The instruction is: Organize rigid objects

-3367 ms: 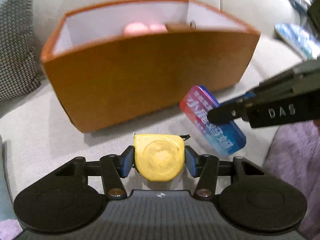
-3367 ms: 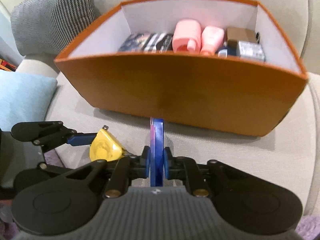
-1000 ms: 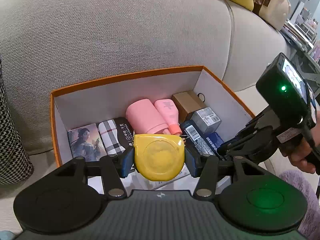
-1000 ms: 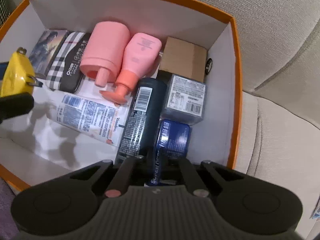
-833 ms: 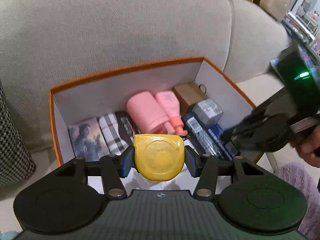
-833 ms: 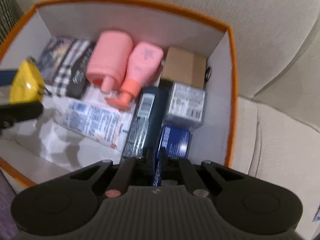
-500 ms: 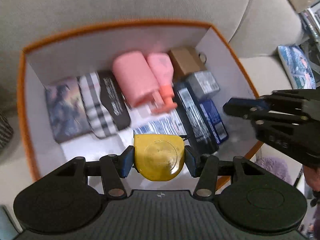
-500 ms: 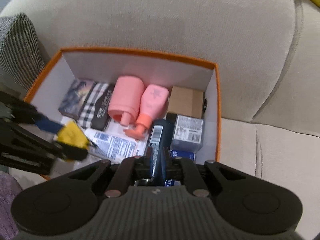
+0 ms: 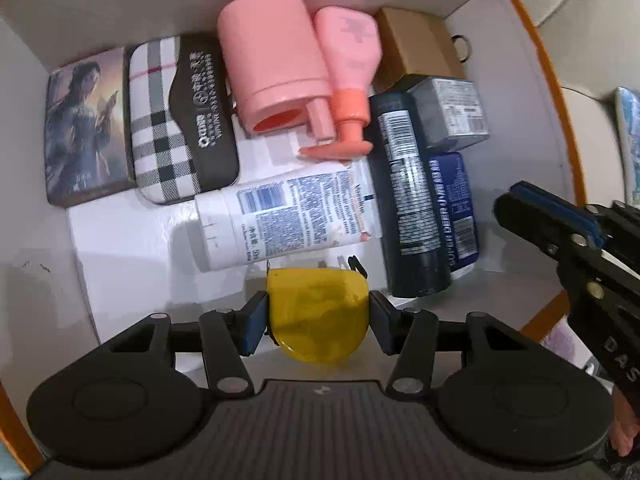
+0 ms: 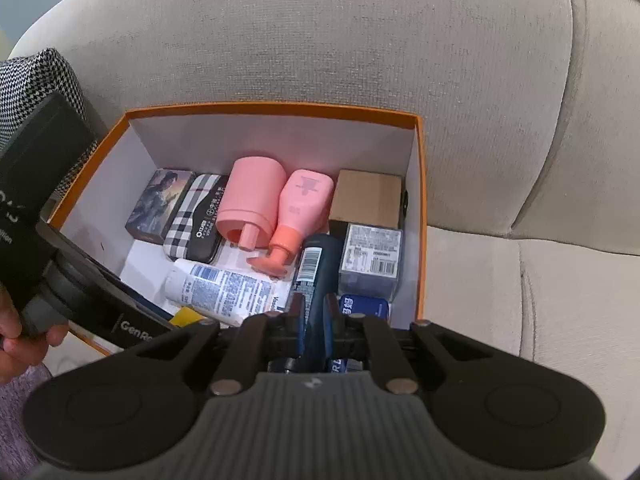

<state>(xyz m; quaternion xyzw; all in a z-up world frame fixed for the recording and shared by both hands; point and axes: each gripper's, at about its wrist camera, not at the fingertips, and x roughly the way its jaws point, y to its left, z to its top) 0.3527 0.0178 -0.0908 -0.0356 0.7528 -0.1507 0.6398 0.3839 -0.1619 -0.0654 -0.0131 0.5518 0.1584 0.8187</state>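
Note:
A yellow tape measure sits between the pads of my left gripper, which is shut on it. It hangs low inside the orange box, just above the white floor in front of a white tube. My right gripper hovers above the box's near right corner, pointing down, its jaws almost together with nothing between them. In the left wrist view it reaches in from the right. A blue tin lies beside a dark bottle. A sliver of the tape measure shows under the left tool.
The orange box also holds two pink pump bottles, a plaid case, a picture box, a grey box and a brown carton. It stands on a beige sofa seat beside a houndstooth pillow.
My left gripper has tipped downward and sunk into the box with the tape measure. My right gripper has let go of the blue tin and lifted back out of the box.

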